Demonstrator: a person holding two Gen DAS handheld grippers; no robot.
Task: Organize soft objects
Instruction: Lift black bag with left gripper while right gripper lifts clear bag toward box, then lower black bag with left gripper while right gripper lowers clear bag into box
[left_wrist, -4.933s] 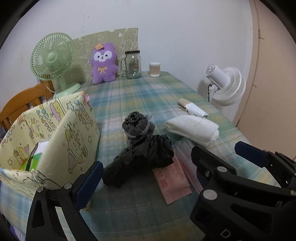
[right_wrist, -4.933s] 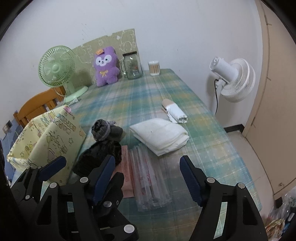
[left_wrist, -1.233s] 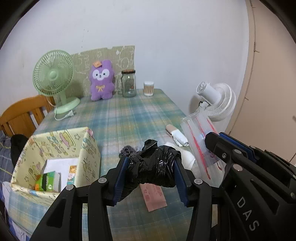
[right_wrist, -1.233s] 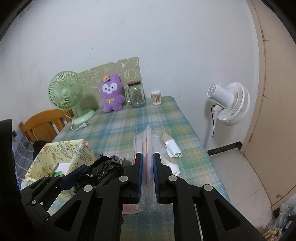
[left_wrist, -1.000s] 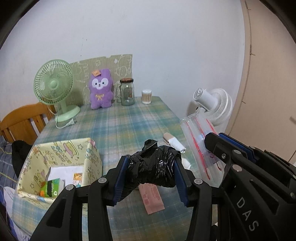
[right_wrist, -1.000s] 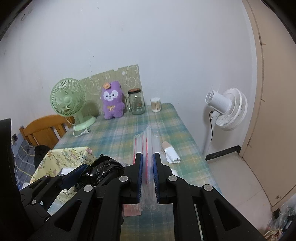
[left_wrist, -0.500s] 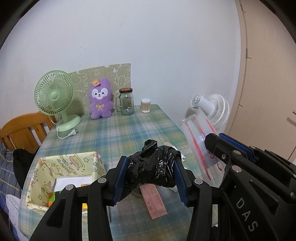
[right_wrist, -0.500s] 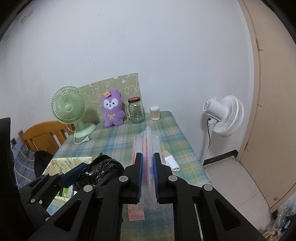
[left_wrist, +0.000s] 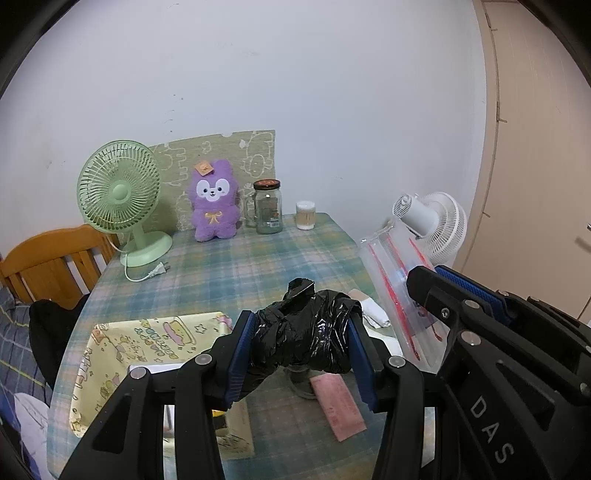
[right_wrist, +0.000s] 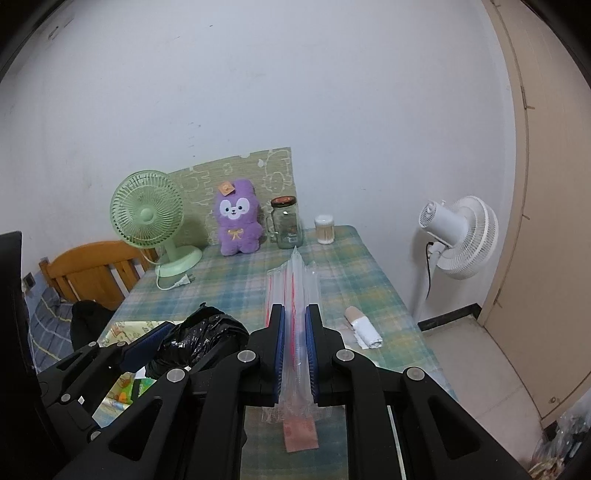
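left gripper (left_wrist: 301, 345): my jaws are clamped on the crumpled black plastic bag (left_wrist: 301, 338), held in the air above the table.
right gripper (right_wrist: 294, 345): my jaws are pinched nearly flat on the stack of clear zip bags (right_wrist: 293, 291), red seal strips visible, sticking out toward 12 o'clock.
storage box (left_wrist: 110, 354): yellow cartoon-print, open, at 8 o'clock in the left view; some items inside, can't tell what.
table (left_wrist: 236, 266): plaid cloth; pink paper slip (left_wrist: 338, 406) at 6 o'clock, rolled white cloth (right_wrist: 364, 328) at 3 o'clock in the right view.
progress: two soft items lifted, none of them boxed, I judge.
left to do: drop both in the box, then the rolled cloth; early-to-mid stage, my guess.
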